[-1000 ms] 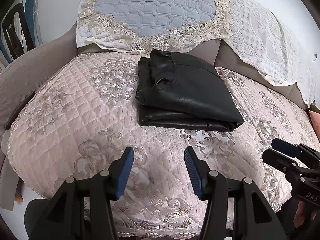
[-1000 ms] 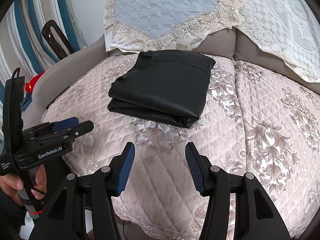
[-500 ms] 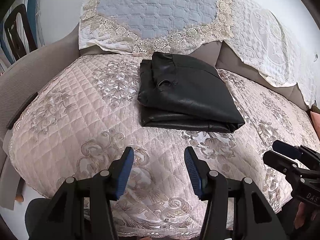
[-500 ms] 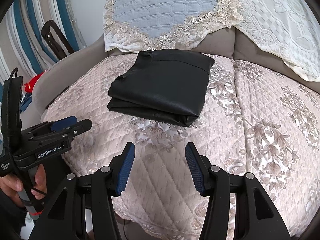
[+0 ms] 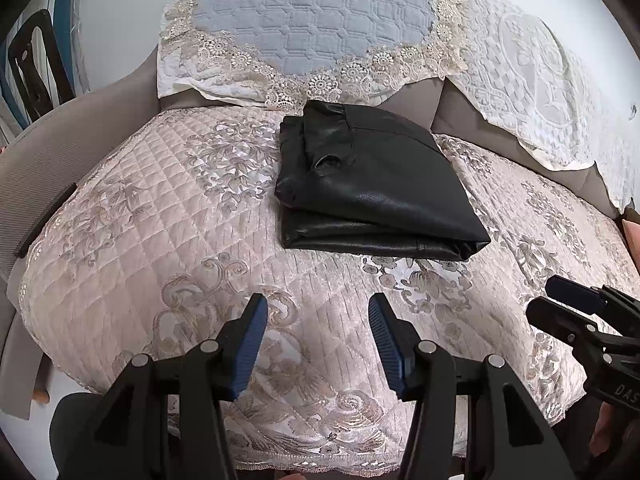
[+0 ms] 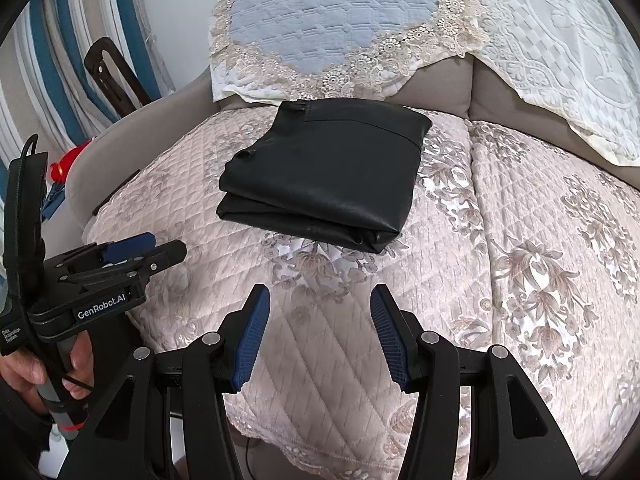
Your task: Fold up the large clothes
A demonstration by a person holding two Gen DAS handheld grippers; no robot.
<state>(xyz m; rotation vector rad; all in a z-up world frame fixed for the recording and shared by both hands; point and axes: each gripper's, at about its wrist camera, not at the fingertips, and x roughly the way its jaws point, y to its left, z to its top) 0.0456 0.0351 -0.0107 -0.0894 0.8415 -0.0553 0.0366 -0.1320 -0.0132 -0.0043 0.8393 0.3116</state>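
Left wrist view: the left gripper sits low at the near edge of the sofa seat, its blue-padded fingers spread apart with nothing between them. The folded black garment lies far from the fingers, toward the back of the seat, its far edge close under the lace-trimmed backrest cover. Its near fold edge runs left to right, layers stacked and visible at the near side. A wide band of bare quilted seat cover separates the fingers from that near edge. More bare cover lies left of the garment up to the grey armrest. The right gripper enters at the right, near the seat's front edge; whether its fingers stand apart cannot be told here.

Right wrist view: the right gripper hovers over the near part of the seat, fingers apart and empty. The garment lies far and slightly left, well apart from the fingers. The left gripper, held by a hand, is at the left, beside the seat's left edge
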